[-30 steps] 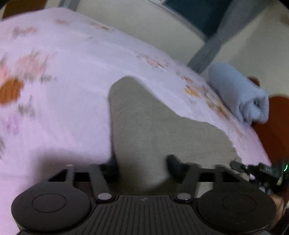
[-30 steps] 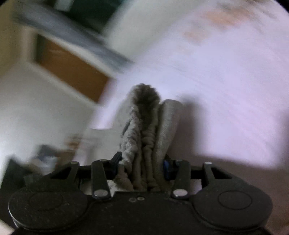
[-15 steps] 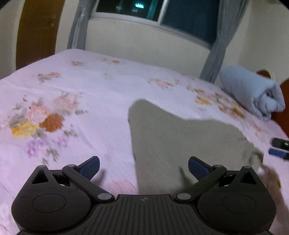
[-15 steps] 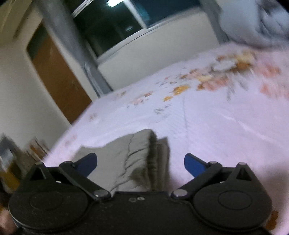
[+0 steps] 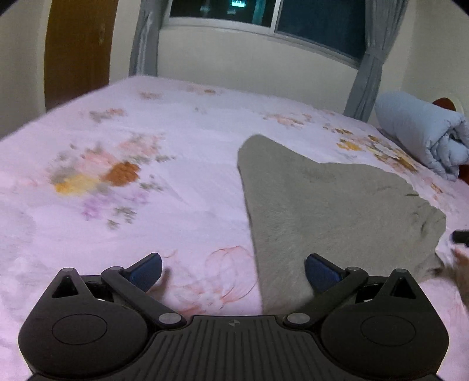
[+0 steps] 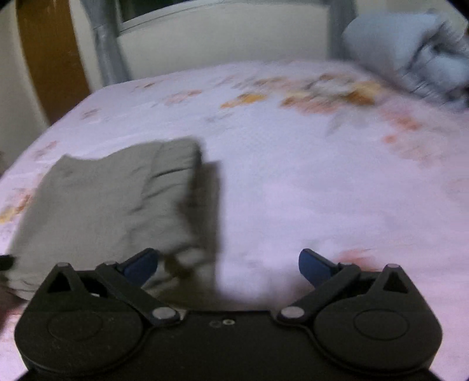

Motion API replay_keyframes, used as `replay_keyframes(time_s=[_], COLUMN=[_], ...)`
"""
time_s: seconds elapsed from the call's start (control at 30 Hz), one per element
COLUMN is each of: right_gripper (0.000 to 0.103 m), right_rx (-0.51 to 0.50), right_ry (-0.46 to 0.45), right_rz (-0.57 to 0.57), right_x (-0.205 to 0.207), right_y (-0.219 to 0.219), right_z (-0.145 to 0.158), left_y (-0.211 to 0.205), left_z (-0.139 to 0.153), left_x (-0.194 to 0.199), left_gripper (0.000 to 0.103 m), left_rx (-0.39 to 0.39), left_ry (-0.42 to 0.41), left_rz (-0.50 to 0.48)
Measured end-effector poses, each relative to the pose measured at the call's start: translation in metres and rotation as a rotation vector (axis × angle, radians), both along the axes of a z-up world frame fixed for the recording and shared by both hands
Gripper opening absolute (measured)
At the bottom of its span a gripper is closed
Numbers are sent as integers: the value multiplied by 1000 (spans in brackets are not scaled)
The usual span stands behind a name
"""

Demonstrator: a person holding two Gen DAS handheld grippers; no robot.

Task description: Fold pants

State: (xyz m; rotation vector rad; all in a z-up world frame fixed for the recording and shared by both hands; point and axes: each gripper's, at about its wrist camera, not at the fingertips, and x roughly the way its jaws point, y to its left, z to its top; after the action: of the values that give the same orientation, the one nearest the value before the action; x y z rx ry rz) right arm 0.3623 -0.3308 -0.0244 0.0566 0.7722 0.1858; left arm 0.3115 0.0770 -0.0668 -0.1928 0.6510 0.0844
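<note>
Both tongs are spread wide w/ nothing between them. Left gripper [image 5: 233, 268] hangs low over the bed [image 5: 176, 146], jaws far apart; its right blue pad [image 5: 321, 268] sits over the near edge of the grey pants [image 5: 322, 205], the other pad over bare sheet. Can't tell if either pad touches cloth. Pants lie flat on the pink floral sheet, right of center in the left view, narrowing to a point toward the far wall, w/ a bunched, wrinkled bit at the right end. Right gripper [image 6: 228, 265] is likewise agape, holding nothing; in its view the pants [image 6: 102, 199] lie off to the left, folded edge w/ creases facing it, its left pad [image 6: 140, 265] just over the near corner, the rest of the gap over bare sheet. Rolled light-blue blanket [image 5: 422, 134] rests at the bed's far right, well apart from the pants. Grey curtains [image 5: 372, 58] flank a dark window [image 5: 293, 17]; brown door [image 5: 76, 52] stands at left. Right view is blurry.
</note>
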Motion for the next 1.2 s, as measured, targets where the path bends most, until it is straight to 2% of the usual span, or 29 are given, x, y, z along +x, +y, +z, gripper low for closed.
replay_keyframes(time_s=[0.07,0.33,0.47,0.63,0.8,1.03,1.2], right_gripper=[97,97,97,97,97,97,97], right_rx=[58,98,139,96,44,54,54], right_ry=[-40,-119,-211,-282,-337,-391,-416], right_rz=[2,74,82,95,108,81,78], right_x=[-22,-102,-146,-200,-250,-292,-312], right_y=[-12,-22,-23,-20,-22,-33,-31], right_z=[11,33,42,56,61,74,76], left_y=[1,-5,-9,-26,-39,-55,-62], left_z=[7,28,38,50,54,71,80], left_x=[-13,-83,-120,-166,-207,-251,-276], left_gripper=[103,103,103,103,103,103,103], left_rx=[24,54,5,-27,-65,-4,10], left_ry=[-15,-58,-95,-159,-179,-248,-283], left_rz=[9,25,39,28,22,-21,-36])
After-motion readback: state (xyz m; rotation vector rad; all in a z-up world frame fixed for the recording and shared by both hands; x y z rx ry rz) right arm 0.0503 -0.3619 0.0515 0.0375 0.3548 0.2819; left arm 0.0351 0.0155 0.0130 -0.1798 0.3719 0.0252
